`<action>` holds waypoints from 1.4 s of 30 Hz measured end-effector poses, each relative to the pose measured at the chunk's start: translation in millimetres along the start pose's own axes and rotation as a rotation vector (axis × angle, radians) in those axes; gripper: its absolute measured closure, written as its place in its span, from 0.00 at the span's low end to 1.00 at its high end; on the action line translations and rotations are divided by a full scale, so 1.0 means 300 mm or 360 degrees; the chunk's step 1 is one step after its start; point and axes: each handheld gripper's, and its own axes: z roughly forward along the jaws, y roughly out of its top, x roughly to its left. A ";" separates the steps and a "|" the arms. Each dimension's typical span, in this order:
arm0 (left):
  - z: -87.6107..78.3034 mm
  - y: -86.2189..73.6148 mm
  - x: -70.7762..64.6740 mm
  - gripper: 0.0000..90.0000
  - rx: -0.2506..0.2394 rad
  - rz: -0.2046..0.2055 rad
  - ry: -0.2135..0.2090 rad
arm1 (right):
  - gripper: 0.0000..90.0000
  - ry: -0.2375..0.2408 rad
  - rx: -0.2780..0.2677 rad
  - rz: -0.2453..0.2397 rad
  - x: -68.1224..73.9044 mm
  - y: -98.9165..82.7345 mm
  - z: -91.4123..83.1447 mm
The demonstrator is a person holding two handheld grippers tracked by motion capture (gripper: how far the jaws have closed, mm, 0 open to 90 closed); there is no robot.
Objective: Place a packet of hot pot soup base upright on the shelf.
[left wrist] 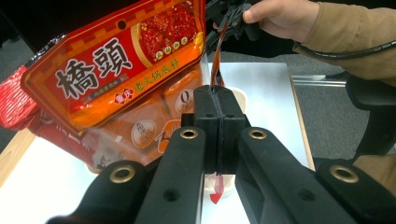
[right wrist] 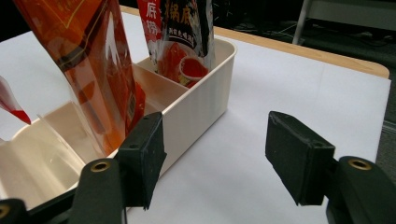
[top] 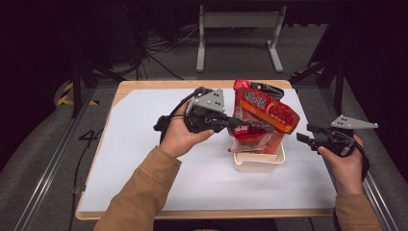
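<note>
The orange sauce pouch (top: 266,111) is sitting at centre frame in the high view, and we are watching it hang tilted over the cream bin (top: 258,162), its long axis leaning from lower left up to upper right. Our left gripper (top: 250,126) is reaching in from the left of the frame, jaws pressed together on the pouch's lower edge; in the left gripper view we are seeing the thin edge of the film pinched right between the black pads, with the printed face of the pouch (left wrist: 116,70) spreading off to the upper left. The pouch's bottom is dipping into the near compartment of the bin (right wrist: 196,109), beside the divider, while a darker pouch (right wrist: 180,32) is standing upright in the far compartment. Our right gripper (top: 308,137) is waiting at the right of the frame, off the bin and above the white bench (top: 159,159), jaws spread and holding nothing. So the pouch is lying straight ahead of the left jaws, and the left hand is clearly the nearer one. We are judging that the next move is a matter of lowering it straight down into that compartment.
</note>
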 end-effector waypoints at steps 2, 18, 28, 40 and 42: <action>0.005 0.002 0.000 1.00 -0.0010 0.0007 0.0001 | 0.42 -0.0001 0.0011 0.0002 0.001 -0.004 0.004; 0.099 -0.001 0.003 1.00 0.0016 0.0025 -0.0015 | 0.42 0.0013 -0.0004 0.0022 0.000 -0.006 -0.006; 0.138 -0.011 0.000 1.00 0.0009 0.0019 -0.0063 | 0.42 0.0016 -0.0007 0.0026 -0.004 -0.008 -0.007; 0.201 -0.030 -0.010 1.00 0.0047 0.0010 -0.0104 | 0.42 0.0020 -0.0003 0.0032 -0.003 -0.010 -0.005; 0.208 -0.034 -0.010 1.00 0.0045 0.0000 -0.0106 | 0.42 0.0020 -0.0001 0.0034 -0.003 -0.011 -0.005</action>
